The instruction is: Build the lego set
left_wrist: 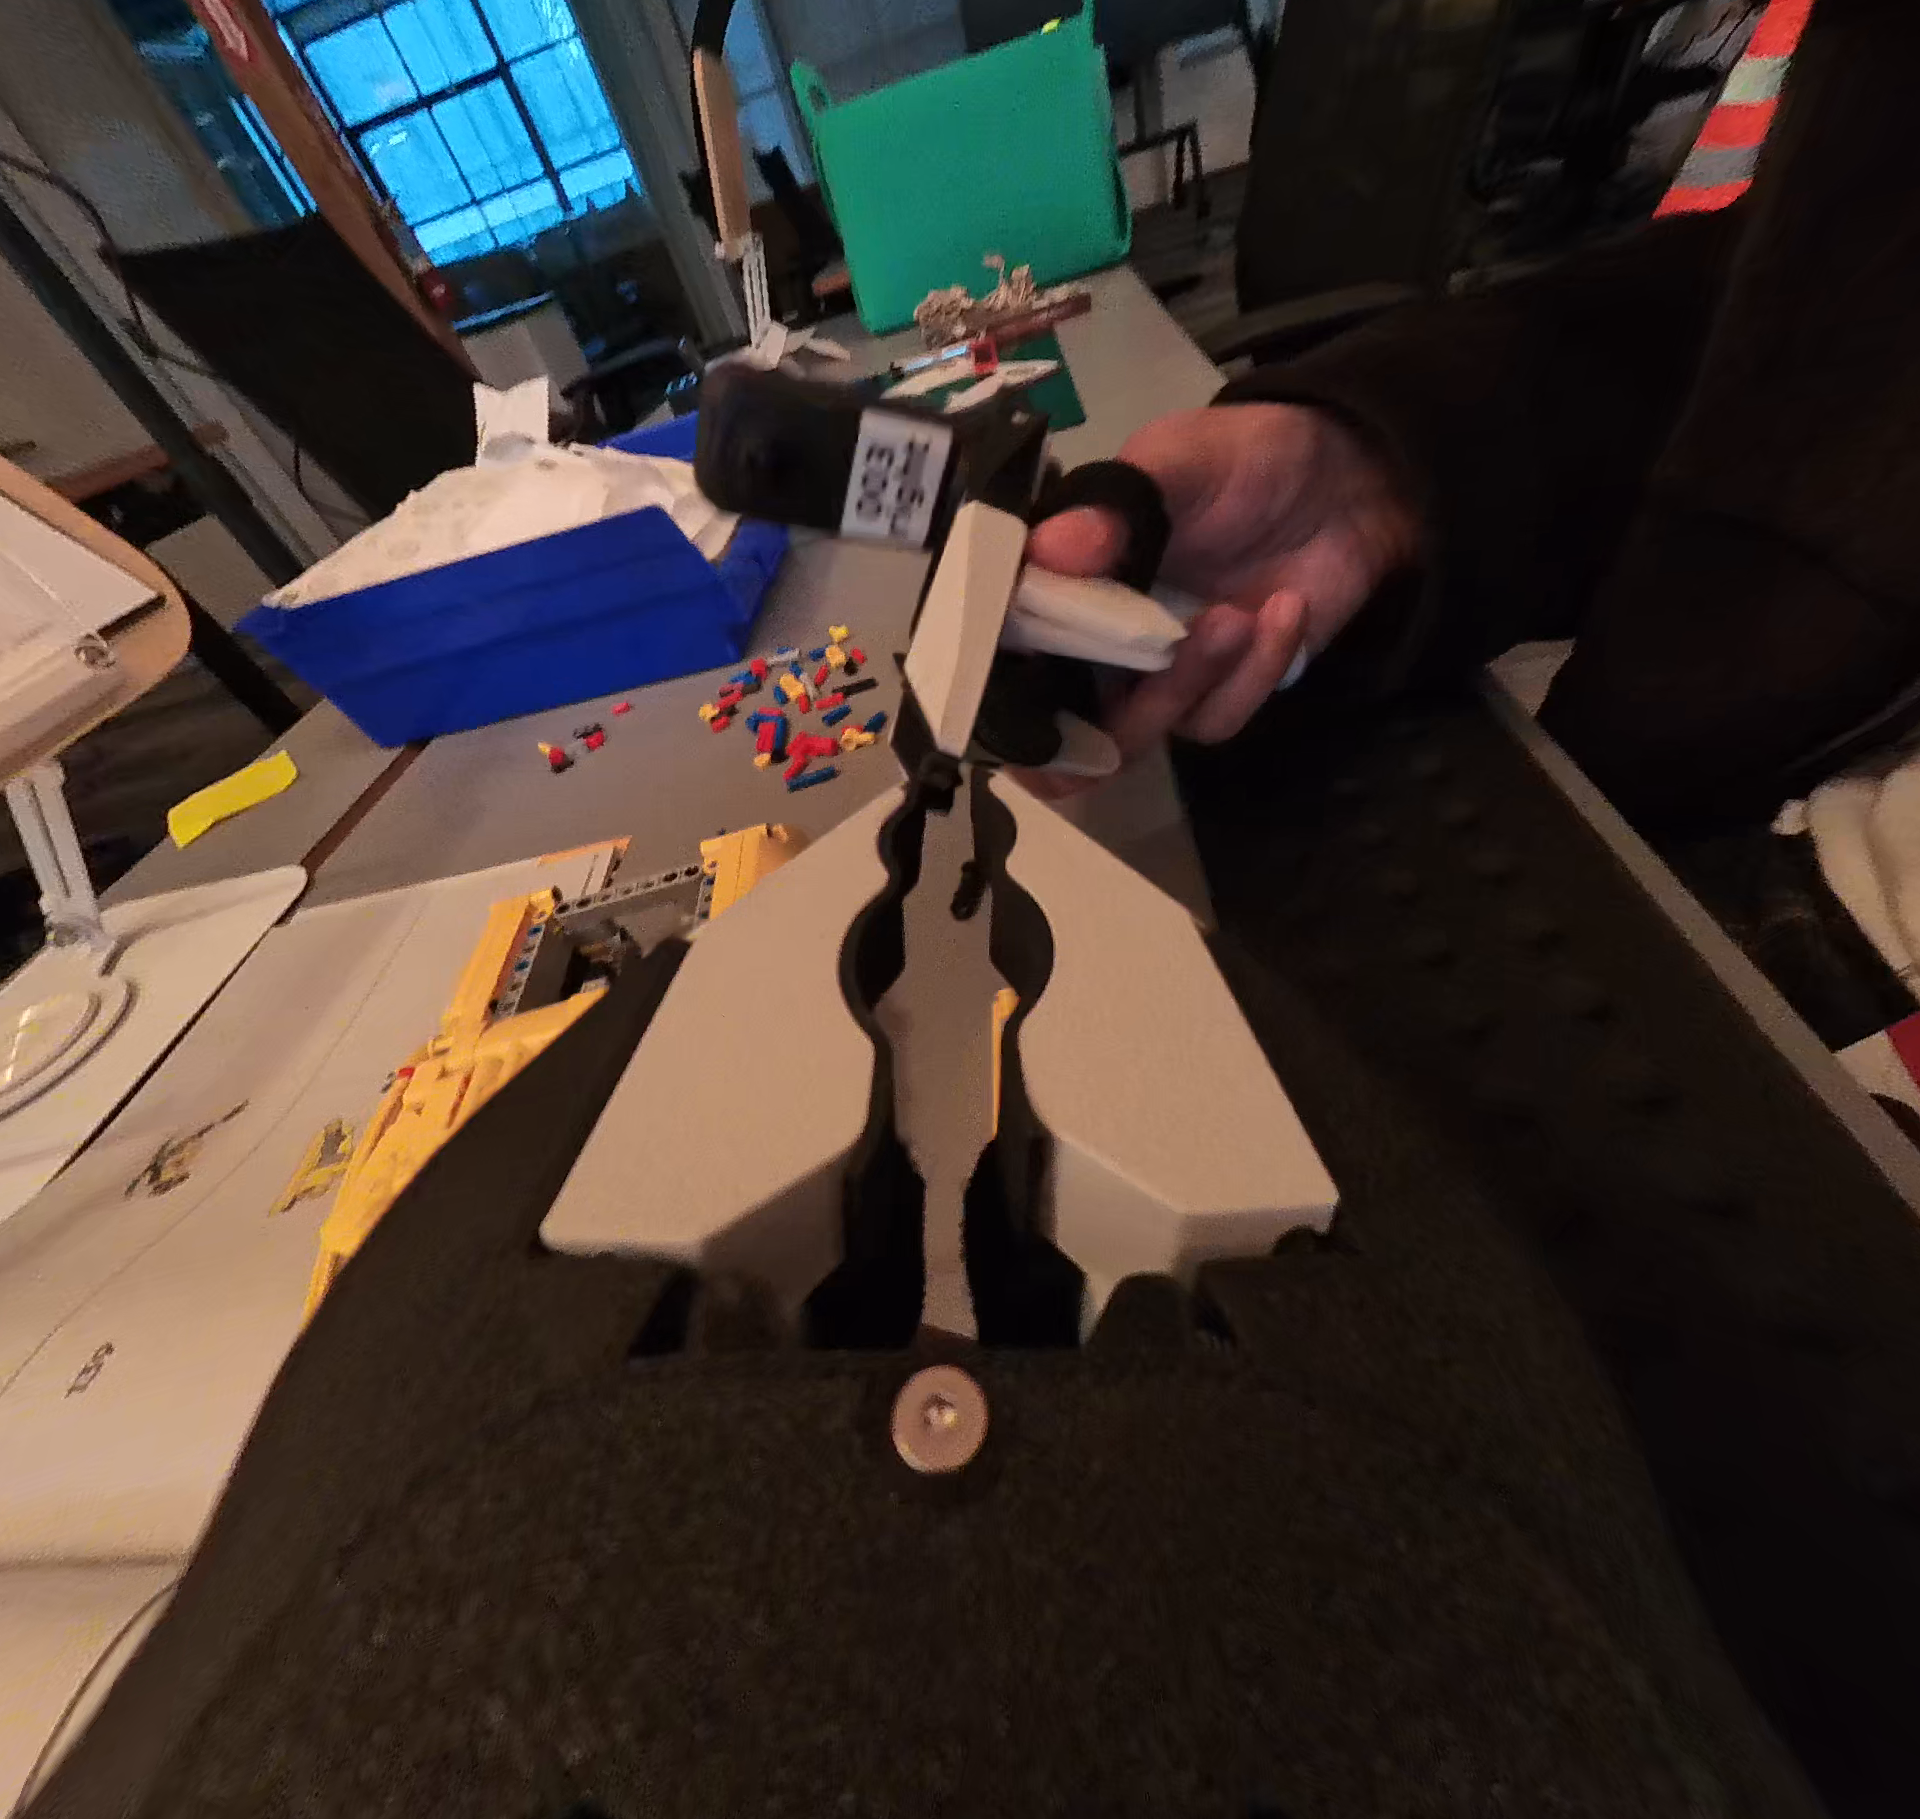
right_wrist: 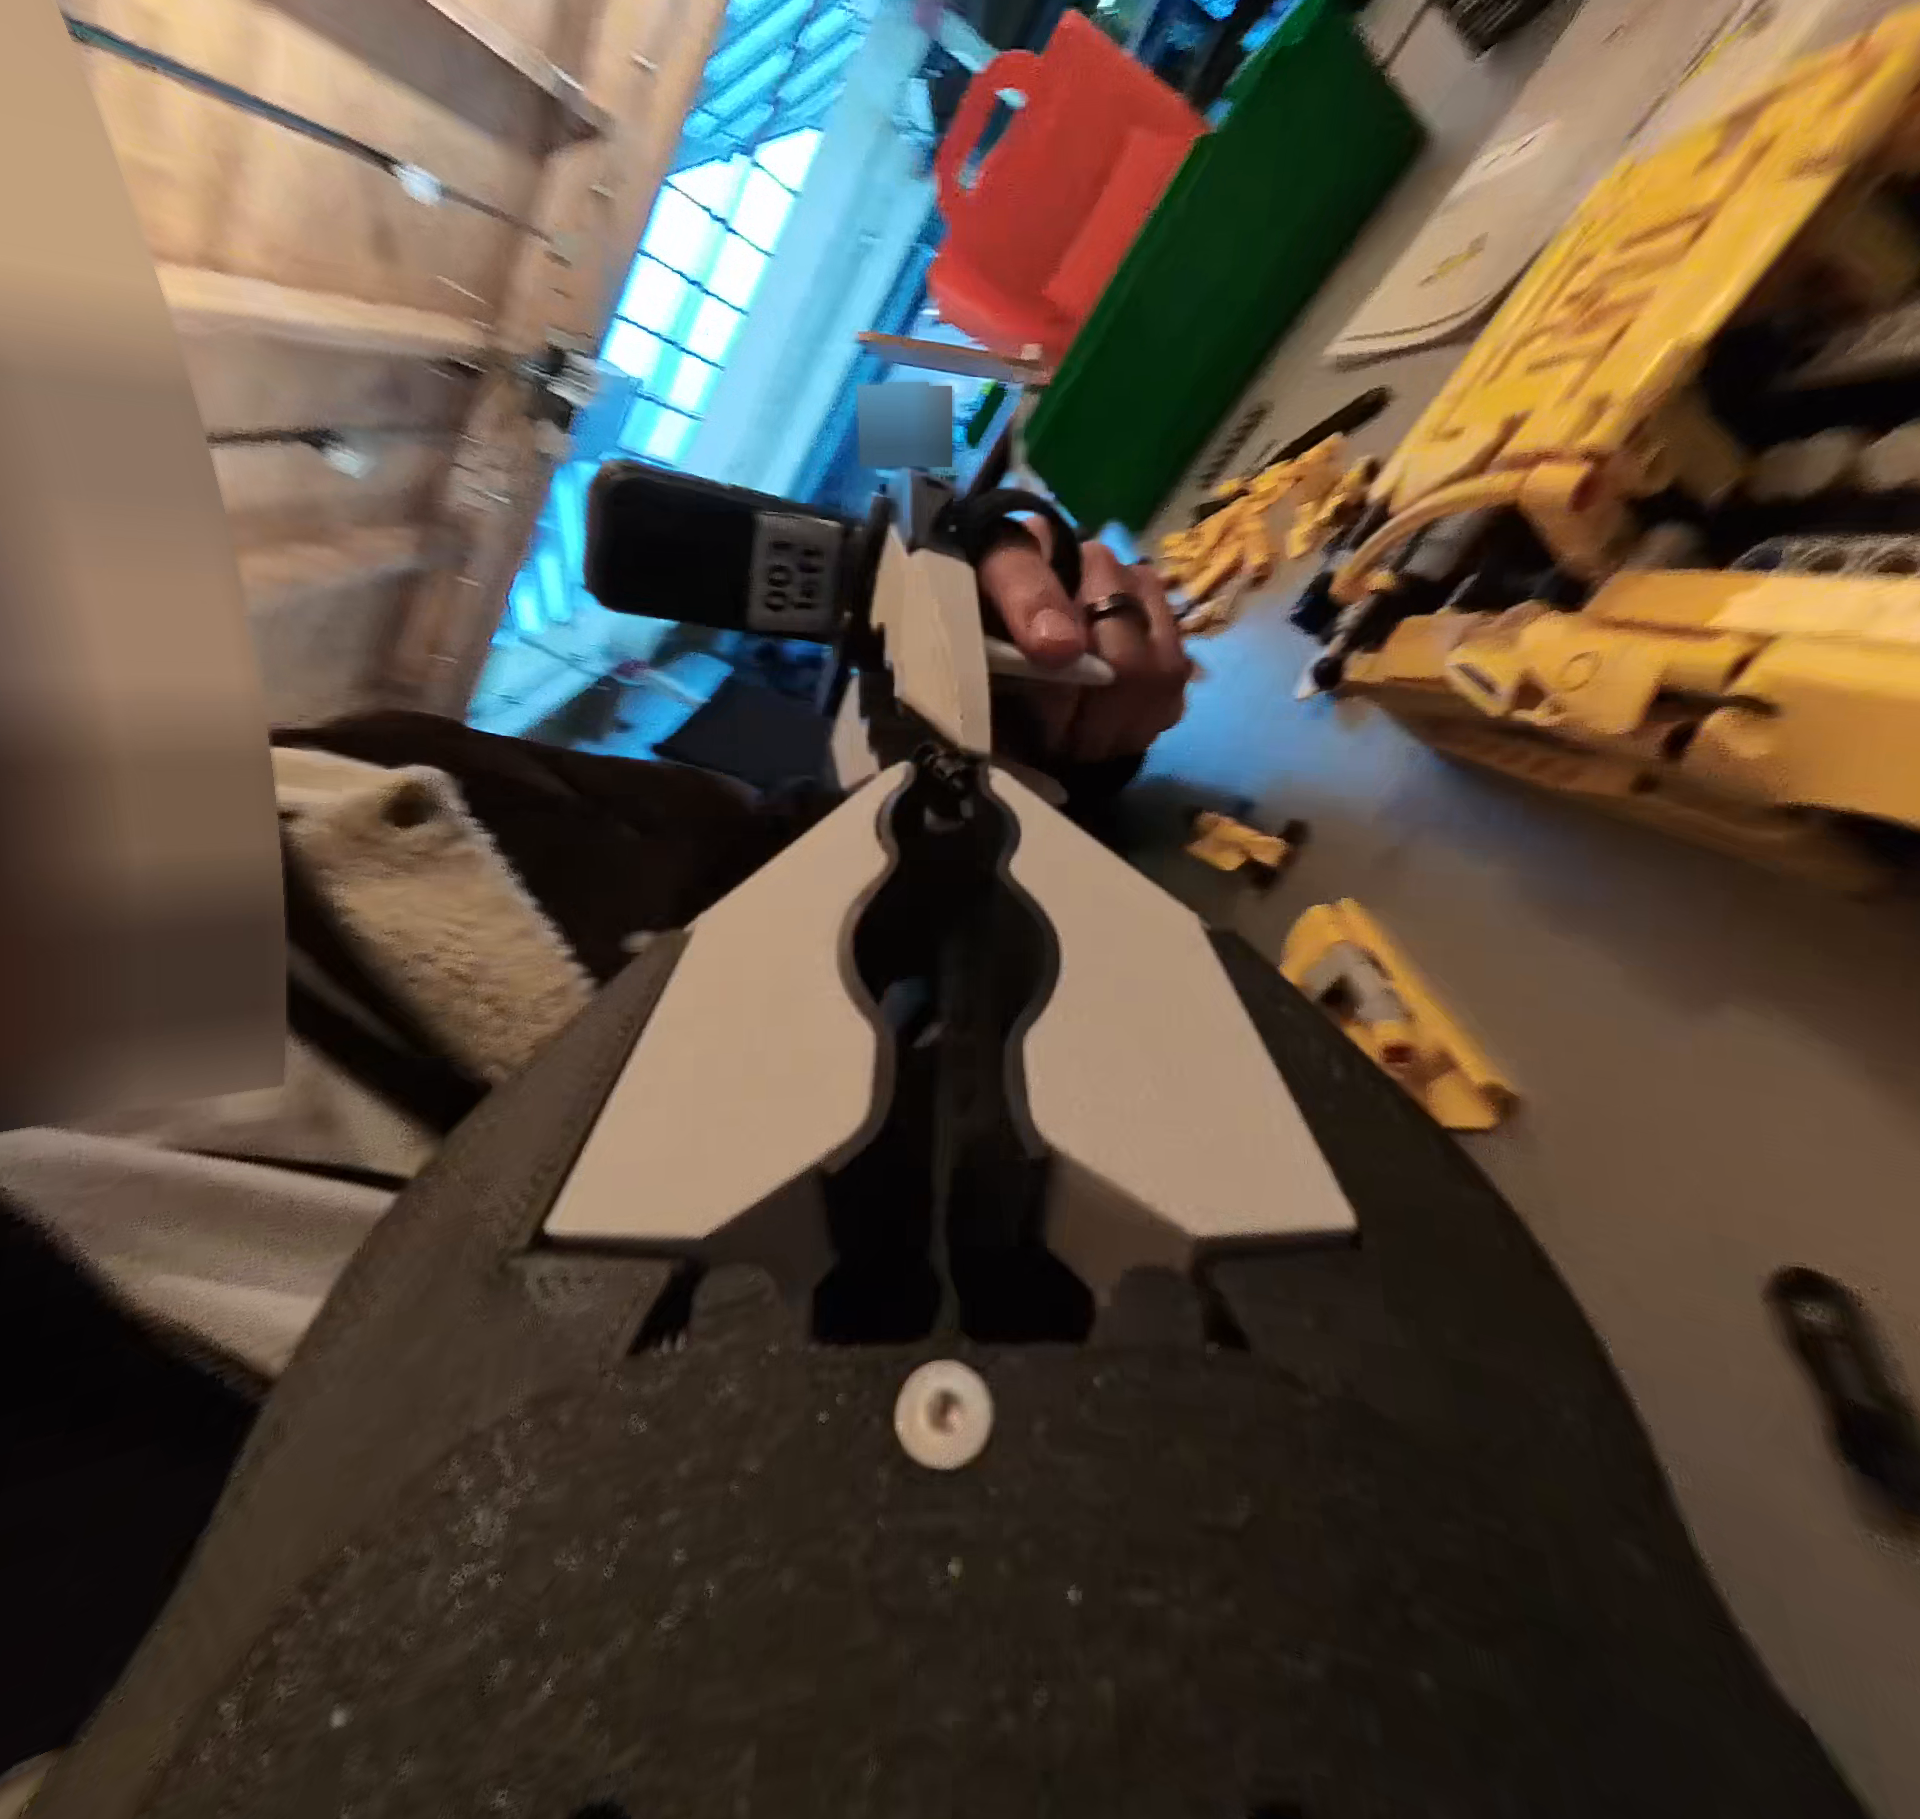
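You have both tools raised above the worktop [left_wrist: 644, 793] and meeting tip to tip, with a small black lego pin [left_wrist: 964, 891] between them. In the left wrist view the left tool [left_wrist: 940, 803] has its grey fingers nearly together at the tips, and the little black piece sits right there; the right tool [left_wrist: 935, 772] comes down onto the same spot from above, held by your right hand [left_wrist: 1247, 564]. In the right wrist view the right tool [right_wrist: 943, 767] is likewise nearly closed on a small black part, with the left tool [right_wrist: 914, 720] meeting it nose to nose. Which tool truly carries the pin, I cannot tell; it is too small and dark.

This looks like a handover or a re-grip in mid-air. Keep one tool clamped firmly until the other has a square hold, and only then ease off. Line the fingers up along the pin's length instead of across its end, so it does not pivot or spring away.

The big yellow lego machine model [left_wrist: 488, 1021] lies on the worktop below and left of the left tool, on the white instruction sheets [left_wrist: 187, 1250]. The scatter of red, blue and yellow small lego pieces [left_wrist: 800, 709] lies farther off, beside the blue plastic bin [left_wrist: 499, 616]. Do the exchange over the worktop, so a dropped pin lands where you can find it.
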Motion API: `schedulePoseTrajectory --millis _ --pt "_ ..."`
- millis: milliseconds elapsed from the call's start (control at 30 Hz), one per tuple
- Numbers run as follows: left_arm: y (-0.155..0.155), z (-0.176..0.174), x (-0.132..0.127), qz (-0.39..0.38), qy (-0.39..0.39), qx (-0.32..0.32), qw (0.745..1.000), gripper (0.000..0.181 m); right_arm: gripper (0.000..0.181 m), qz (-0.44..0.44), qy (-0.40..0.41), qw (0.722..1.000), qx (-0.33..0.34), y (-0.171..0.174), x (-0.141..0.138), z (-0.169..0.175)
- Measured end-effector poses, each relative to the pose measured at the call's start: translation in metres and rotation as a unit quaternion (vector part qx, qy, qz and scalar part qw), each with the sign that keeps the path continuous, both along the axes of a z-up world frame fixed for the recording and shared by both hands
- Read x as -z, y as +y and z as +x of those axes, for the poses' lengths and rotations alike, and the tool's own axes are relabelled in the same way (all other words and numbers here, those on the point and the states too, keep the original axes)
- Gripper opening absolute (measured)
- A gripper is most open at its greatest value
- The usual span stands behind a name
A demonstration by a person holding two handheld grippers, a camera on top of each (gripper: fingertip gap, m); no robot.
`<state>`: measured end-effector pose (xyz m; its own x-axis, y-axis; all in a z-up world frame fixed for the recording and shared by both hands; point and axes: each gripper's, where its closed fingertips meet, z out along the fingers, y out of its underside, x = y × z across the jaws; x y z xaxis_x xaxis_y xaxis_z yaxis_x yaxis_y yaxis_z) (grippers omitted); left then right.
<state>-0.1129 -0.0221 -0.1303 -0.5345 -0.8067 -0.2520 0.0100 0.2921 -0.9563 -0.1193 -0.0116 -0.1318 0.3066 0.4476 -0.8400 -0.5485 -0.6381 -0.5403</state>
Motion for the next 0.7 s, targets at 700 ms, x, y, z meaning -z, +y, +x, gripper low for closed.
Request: schedulePoseTrajectory --millis 700 --pt "0.030 0.007 -0.001 -0.160 0.094 -0.025 0.982 0.007 0.033 0.020 -0.514 0.856 -0.053 -0.070 0.095 0.093"
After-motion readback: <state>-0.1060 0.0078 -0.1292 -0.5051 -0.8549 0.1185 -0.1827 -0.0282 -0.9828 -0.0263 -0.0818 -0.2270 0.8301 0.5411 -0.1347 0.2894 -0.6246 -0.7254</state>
